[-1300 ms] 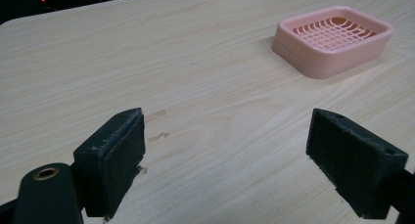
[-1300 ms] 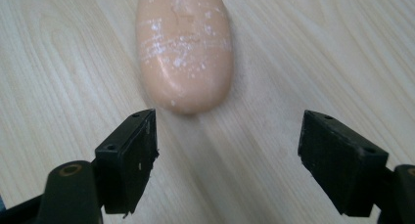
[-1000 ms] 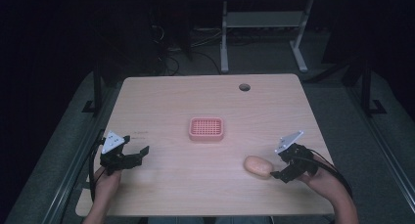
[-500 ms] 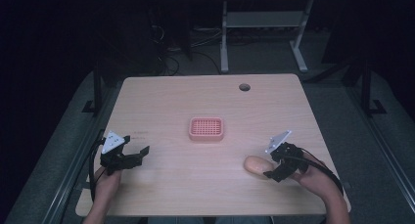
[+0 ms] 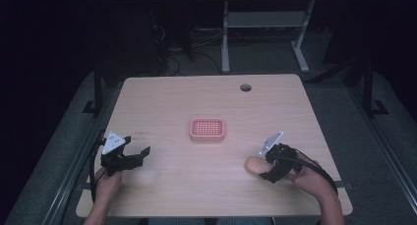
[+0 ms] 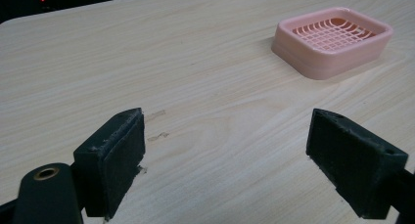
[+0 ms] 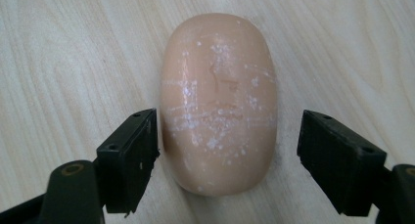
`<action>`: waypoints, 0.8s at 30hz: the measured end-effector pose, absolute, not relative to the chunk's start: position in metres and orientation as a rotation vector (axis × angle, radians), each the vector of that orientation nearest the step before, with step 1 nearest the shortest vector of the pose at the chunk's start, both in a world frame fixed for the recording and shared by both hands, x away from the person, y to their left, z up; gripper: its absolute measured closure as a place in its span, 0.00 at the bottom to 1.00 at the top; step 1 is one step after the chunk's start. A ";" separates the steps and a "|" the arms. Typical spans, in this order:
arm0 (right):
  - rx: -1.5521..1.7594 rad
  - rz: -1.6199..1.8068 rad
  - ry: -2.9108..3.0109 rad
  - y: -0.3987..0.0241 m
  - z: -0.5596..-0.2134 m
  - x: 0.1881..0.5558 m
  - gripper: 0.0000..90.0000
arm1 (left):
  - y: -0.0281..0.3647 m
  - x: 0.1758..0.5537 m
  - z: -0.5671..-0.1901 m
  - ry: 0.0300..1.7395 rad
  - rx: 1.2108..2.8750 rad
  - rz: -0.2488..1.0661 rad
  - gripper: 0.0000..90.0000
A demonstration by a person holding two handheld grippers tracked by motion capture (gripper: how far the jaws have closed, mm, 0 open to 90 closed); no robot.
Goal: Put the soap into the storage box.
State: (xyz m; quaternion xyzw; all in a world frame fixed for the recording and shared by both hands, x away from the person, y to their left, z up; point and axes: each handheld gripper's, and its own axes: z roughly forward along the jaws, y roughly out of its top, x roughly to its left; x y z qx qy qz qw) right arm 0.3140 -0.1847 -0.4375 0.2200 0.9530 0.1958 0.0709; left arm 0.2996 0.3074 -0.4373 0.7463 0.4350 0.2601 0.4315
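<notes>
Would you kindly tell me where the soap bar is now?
In the high view, the soap bar lies at the table's near right, between the right gripper's open jaws.

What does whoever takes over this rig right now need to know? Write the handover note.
Right tongs: open, straddling the near end of the peach soap bar; one jaw is at or very near its side, the other stands apart. No grip yet.
Left tongs: open, holding nothing, low over bare table at the near left.
Soap bar: lies flat on the table at the near right.
Pink soap dish: mid-table, nothing in it.
Done: right tongs lined up on the bar.
Left, most likely: close on the bar, lift it, set it in the dish.
</notes>
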 end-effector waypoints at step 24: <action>0.598 0.501 2.931 -0.164 -0.442 0.324 0.26 | 0.308 0.300 -0.437 1.082 1.857 0.651 0.16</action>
